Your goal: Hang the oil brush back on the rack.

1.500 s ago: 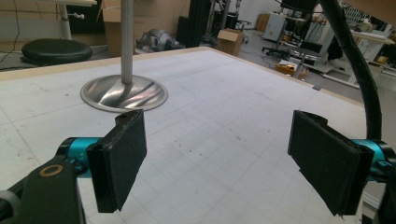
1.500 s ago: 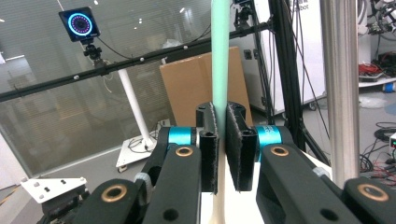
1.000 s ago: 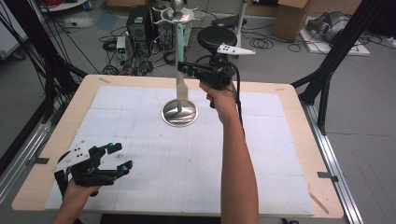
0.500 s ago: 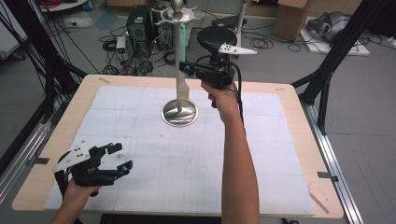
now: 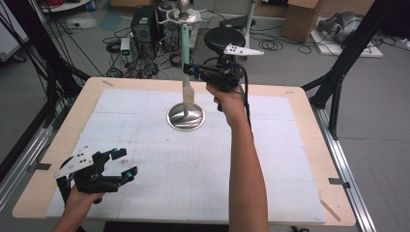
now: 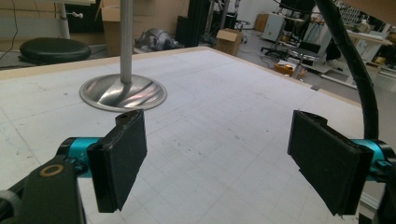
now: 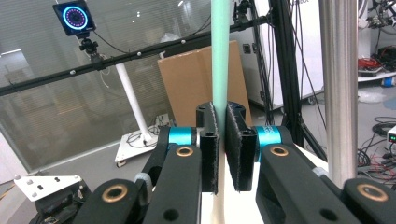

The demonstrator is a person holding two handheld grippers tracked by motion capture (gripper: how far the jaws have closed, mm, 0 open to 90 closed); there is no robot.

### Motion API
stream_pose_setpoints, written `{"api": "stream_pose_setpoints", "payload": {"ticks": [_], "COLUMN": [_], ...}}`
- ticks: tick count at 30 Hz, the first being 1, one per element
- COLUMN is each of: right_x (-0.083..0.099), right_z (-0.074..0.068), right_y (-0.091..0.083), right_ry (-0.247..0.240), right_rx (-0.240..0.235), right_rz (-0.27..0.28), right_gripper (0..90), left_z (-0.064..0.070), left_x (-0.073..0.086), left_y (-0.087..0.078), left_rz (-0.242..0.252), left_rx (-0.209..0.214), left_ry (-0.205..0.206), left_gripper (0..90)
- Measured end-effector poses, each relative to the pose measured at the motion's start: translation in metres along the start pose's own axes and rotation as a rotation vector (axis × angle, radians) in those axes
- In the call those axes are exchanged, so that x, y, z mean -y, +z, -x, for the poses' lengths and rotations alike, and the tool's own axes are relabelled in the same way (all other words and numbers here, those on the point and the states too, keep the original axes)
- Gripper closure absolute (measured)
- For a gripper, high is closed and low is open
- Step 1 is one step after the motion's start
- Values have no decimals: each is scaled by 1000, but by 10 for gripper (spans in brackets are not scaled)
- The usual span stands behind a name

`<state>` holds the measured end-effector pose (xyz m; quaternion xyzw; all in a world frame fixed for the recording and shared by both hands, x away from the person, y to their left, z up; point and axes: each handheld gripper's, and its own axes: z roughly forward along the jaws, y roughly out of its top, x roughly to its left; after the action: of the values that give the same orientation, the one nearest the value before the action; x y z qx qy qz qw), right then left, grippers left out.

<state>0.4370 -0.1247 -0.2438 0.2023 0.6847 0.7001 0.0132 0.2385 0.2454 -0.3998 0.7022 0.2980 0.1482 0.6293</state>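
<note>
Cluttered lab all around: cables, a black stool (image 5: 225, 36), cardboard boxes (image 5: 300, 19) and a small computer tower (image 5: 145, 24) on the grey floor behind the table. Wooden table (image 5: 309, 140) has a white gridded mat (image 5: 193, 169) covering most of it, with a bit of scuffing on the grid lines in the left gripper view.

Compared with a second ago, barely anything has moved. The right gripper (image 5: 189, 70) was already up at the far side holding a mint-green strip (image 5: 185, 46), and it's still clamped on it; the strip looks maybe a touch more upright now. In the right gripper view the pads are pressed tight on the strip (image 7: 219, 60), which runs straight up out of the top of the picture. The strip hangs well above the mat, just beside the metal stand's pole (image 7: 340, 88), its pale lower end down near the round shiny base (image 5: 185, 117).

Left gripper (image 5: 124, 163) hasn't budged: same spot at the near-left corner of the mat, jaws wide apart, nothing between them. Its own view looks across the mat at the stand base (image 6: 122, 92).
</note>
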Motion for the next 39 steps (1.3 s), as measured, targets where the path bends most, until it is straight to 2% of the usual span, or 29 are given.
{"api": "stream_pose_setpoints", "payload": {"ticks": [6, 14, 16, 17, 18, 19, 20, 23, 25, 28, 32, 35, 39], "right_x": [1, 3, 3, 3, 2, 2, 2, 3, 5, 12, 33, 52, 78], "right_z": [3, 6, 4, 4, 2, 2, 0, -7, -13, -21, -34, -42, -55], "right_y": [1, 4, 3, 3, 1, 1, 0, -4, -7, -16, -33, -51, -82], "right_ry": [15, 8, 9, 3, -9, -9, -17, -82, -121, -152, -209, -212, -201], "right_rx": [-18, -4, 13, 29, 66, 66, 91, 185, 243, 308, 401, 443, 493], "right_rz": [-3, -6, -12, -14, -31, -31, -45, -82, -105, -129, -196, -224, -216], "right_gripper": [846, 845, 834, 810, 669, 669, 596, 425, 356, 249, 185, 177, 168], "left_z": [0, 0, 0, 0, -1, -1, -1, -1, -2, -2, -3, -4, -4], "left_x": [0, 0, 0, 0, 0, 0, 0, 0, 0, 0, 1, 1, 1], "left_y": [0, 0, -1, -1, -1, -1, -1, -1, -1, -1, -2, -2, -2], "left_rz": [0, -2, -1, 0, 1, 1, 1, 3, 1, 6, 8, 11, 8], "left_rx": [2, 0, 0, -2, -1, -2, -5, -8, -14, -21, -26, -32, -39], "left_ry": [4, 2, 2, 4, 2, 2, 0, 1, 5, -3, -9, -15, -16], "left_gripper": [201, 200, 201, 201, 201, 201, 201, 200, 200, 200, 200, 200, 200]}}
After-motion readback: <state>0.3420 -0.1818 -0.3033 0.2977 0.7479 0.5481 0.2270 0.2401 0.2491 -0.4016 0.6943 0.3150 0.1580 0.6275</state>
